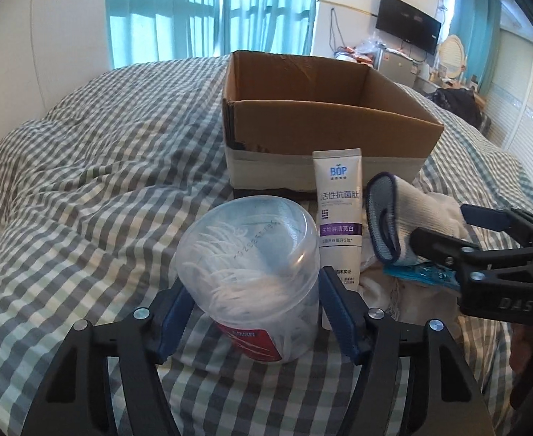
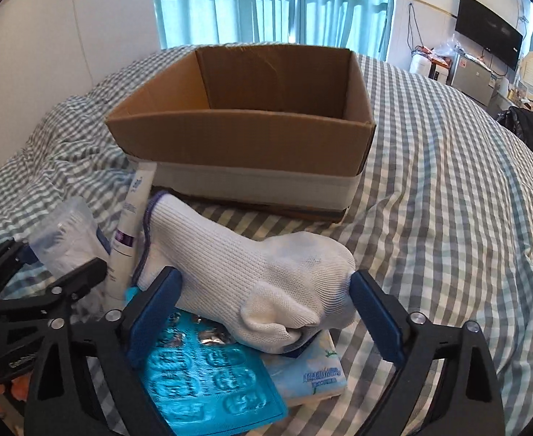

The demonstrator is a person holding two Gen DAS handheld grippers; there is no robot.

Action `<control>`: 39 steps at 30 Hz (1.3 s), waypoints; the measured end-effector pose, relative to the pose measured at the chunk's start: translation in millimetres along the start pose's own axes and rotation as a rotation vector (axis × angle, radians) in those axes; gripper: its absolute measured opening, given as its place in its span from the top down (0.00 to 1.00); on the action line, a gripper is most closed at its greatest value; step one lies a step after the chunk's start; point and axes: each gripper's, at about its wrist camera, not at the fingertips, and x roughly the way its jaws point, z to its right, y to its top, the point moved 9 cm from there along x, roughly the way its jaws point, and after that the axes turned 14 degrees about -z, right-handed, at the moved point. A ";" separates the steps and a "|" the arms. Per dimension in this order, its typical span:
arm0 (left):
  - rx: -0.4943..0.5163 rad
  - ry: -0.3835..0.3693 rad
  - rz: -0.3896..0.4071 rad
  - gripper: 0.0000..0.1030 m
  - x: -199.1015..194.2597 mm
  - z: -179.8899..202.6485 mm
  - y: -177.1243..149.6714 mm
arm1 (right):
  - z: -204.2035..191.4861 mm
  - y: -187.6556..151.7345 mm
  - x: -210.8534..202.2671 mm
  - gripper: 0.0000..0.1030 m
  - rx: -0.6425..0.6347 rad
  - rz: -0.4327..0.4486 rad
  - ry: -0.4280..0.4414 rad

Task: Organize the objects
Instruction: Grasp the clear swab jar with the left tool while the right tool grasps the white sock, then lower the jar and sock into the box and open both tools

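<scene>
Your left gripper [image 1: 253, 312]: 2 blue, ridged pads set on either side of a clear round plastic tub [image 1: 251, 272] of white floss picks, red label on its wall; the pads stand right at the tub's sides, but you cannot tell whether they press it. Your right gripper [image 2: 266, 312]: jaws spread wide, blue pads flanking a white knitted glove [image 2: 251, 283] with a purple-trimmed cuff; the right pad sits at the glove's edge, the left one just beside it, and a firm grip is not evident. Under the glove: 1 teal foil blister sheet [image 2: 208, 381], embossed and glossy, and 1 soft tissue pack [image 2: 313, 370], pale with blue print. Between tub and glove: 1 white squeeze tube [image 1: 339, 210] with a purple band, lying lengthwise toward the box. Beyond all of these: 1 open cardboard box [image 2: 244, 141], brown, corrugated, rectangular, a grey tape band round its base. Everything rests on a rumpled grey-and-white checked bedcover [image 1: 84, 181]. Behind: teal curtains [image 1: 212, 7] over a bright window.
</scene>
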 end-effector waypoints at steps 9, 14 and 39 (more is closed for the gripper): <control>-0.025 0.004 0.026 0.35 -14.5 -5.3 3.6 | -5.8 3.5 -8.5 0.66 -0.025 0.042 -0.037; -0.040 0.009 0.052 0.35 -31.8 -6.9 4.9 | -10.2 0.4 -22.2 0.82 -0.028 0.062 -0.035; -0.029 -0.007 0.284 0.35 -106.8 -1.7 134.0 | -13.1 79.5 -149.7 0.86 -0.084 0.331 -0.053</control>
